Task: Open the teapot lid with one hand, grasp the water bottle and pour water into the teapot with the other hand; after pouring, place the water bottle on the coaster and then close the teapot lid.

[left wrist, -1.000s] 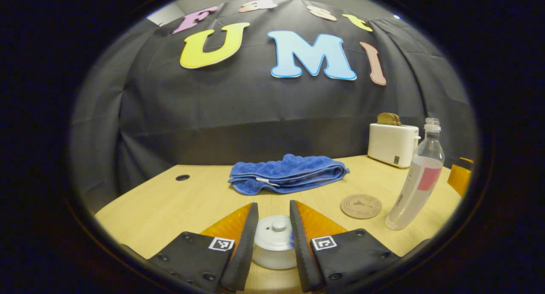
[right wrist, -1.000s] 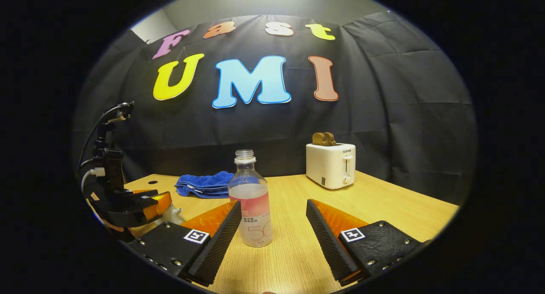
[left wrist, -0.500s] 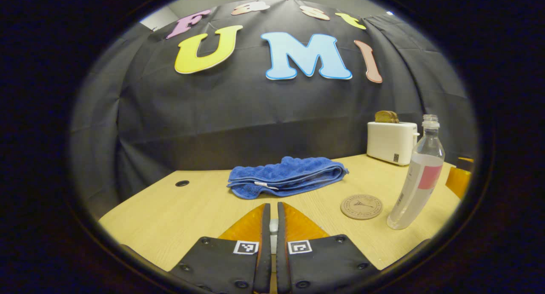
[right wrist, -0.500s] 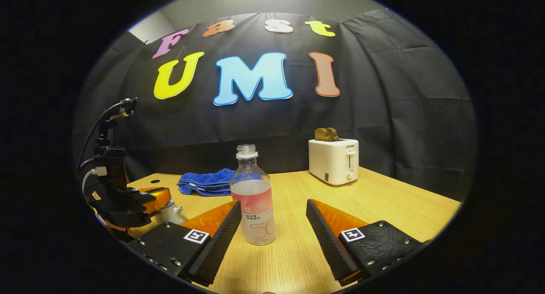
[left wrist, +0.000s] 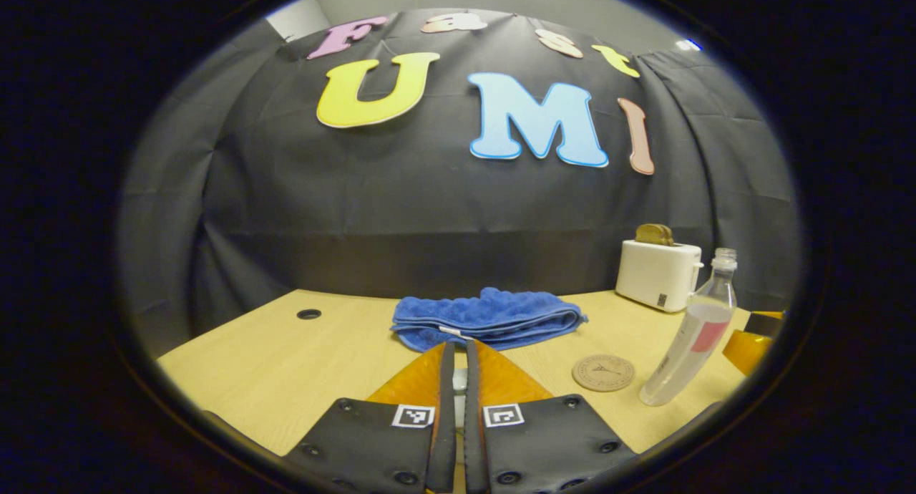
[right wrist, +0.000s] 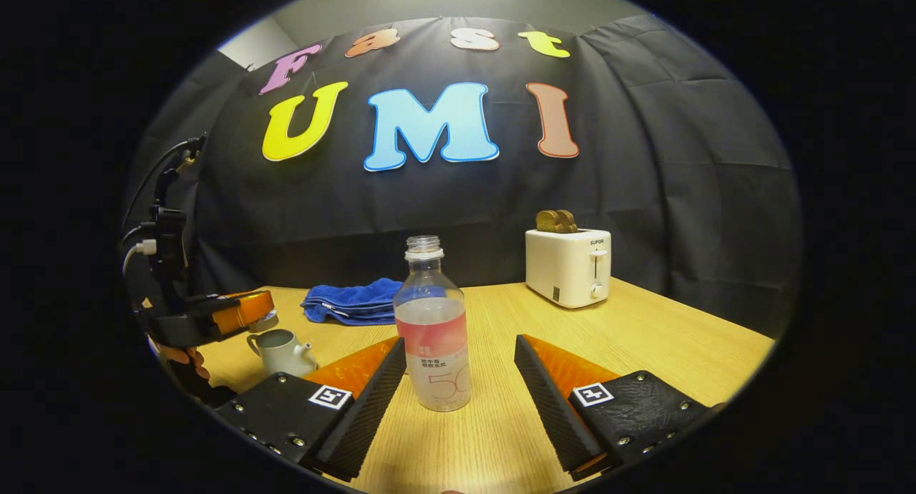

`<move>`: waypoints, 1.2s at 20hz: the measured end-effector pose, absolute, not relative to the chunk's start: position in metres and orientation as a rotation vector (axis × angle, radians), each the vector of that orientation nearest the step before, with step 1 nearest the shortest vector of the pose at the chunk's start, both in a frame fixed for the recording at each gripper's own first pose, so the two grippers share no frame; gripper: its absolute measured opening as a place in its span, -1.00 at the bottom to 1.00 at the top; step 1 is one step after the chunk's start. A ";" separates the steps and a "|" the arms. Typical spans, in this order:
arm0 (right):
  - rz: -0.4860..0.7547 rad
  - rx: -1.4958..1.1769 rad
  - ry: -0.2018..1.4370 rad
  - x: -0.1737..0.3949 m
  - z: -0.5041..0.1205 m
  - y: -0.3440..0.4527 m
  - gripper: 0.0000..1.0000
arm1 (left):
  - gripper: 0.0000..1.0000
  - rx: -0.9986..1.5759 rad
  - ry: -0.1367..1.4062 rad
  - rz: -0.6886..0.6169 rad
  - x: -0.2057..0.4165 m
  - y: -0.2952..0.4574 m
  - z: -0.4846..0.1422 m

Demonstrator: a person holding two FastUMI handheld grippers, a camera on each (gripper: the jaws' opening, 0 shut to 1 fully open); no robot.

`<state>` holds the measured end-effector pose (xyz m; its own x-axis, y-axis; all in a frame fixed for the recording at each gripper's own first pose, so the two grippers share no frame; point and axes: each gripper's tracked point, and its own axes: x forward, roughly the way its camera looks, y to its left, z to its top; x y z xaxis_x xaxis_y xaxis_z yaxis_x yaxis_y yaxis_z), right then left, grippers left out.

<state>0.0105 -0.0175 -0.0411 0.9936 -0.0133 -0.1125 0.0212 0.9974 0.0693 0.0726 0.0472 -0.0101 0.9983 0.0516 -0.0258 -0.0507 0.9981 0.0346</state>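
Teapot: white, low on the table at your left, lid off. Teapot lid: pinched by its knob between your left gripper, jaws nearly together with a sliver of white between them; half a second ago it sat level with the pot, now it hangs clear above the opening, so the lid-opening step reads as done and the pot is ready for water. Left gripper, seen from the right gripper view: raised, roughly level, held over the pot by a hand below it. Water bottle: uncapped, upright, part full, standing between the fingers of your right gripper, whose jaws are spread wide and touch neither side; closing on it is likely your next move. Coaster: round, flat, just beside the bottle. Further out: blue towel folded at the back, toaster with bread near the wall.
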 end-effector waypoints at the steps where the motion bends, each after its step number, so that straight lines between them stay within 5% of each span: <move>1: -0.015 0.067 0.113 0.012 -0.041 -0.016 0.93 | -0.77 0.037 0.023 0.070 0.072 0.058 -0.009; 20: 0.007 0.047 0.191 0.051 -0.068 0.008 0.94 | -0.77 0.058 0.051 0.308 0.050 0.215 -0.018; 24: -0.006 0.027 0.225 0.058 -0.076 0.005 0.64 | -0.77 0.053 0.052 0.312 0.048 0.218 -0.018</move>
